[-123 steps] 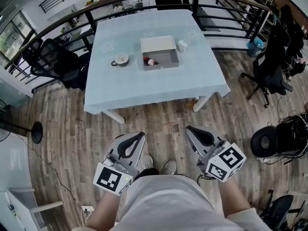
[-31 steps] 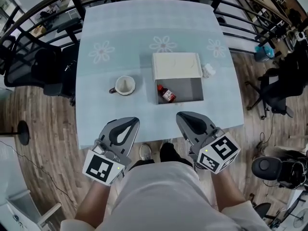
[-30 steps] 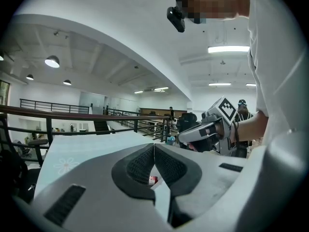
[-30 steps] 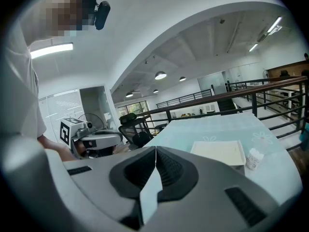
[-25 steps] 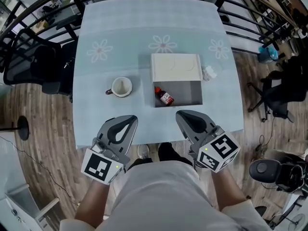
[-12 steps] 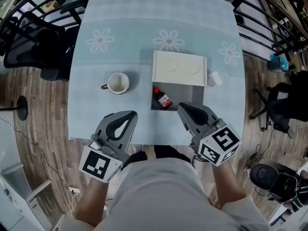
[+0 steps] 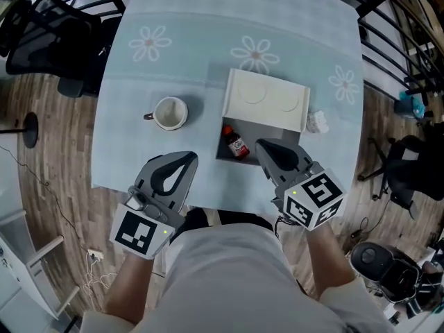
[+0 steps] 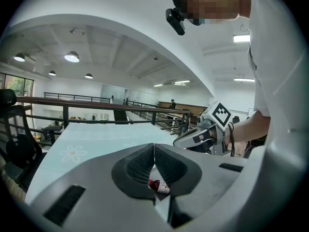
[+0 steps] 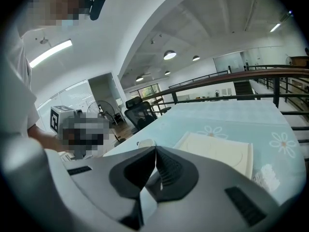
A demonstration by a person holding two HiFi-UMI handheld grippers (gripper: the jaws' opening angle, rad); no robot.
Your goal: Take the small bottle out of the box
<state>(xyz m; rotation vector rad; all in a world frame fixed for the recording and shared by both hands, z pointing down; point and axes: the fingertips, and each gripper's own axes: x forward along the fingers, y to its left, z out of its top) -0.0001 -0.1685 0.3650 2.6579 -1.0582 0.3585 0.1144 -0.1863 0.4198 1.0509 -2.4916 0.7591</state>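
Observation:
The small bottle (image 7: 236, 143), dark with a red cap and a white label, lies on its side at the left end of the open grey box (image 7: 272, 129). The box's white lid (image 7: 267, 100) stands open behind it. My right gripper (image 7: 261, 144) is shut and empty, its tip over the box's near edge just right of the bottle. My left gripper (image 7: 190, 157) is also shut and empty, over the table's near edge left of the box. In the left gripper view the bottle (image 8: 159, 185) shows below the closed jaws (image 8: 154, 147). The right gripper view shows closed jaws (image 9: 155, 149) before the lid (image 9: 217, 152).
A white mug (image 7: 170, 112) stands left of the box on the light blue flowered tablecloth (image 7: 194, 54). A crumpled white paper (image 7: 318, 122) lies right of the box. Black railings and office chairs (image 7: 48, 30) surround the table on the wooden floor.
The person has stepped up to the table. Both grippers moved forward, the right one reaching the box's near edge beside the bottle. Both stayed shut.

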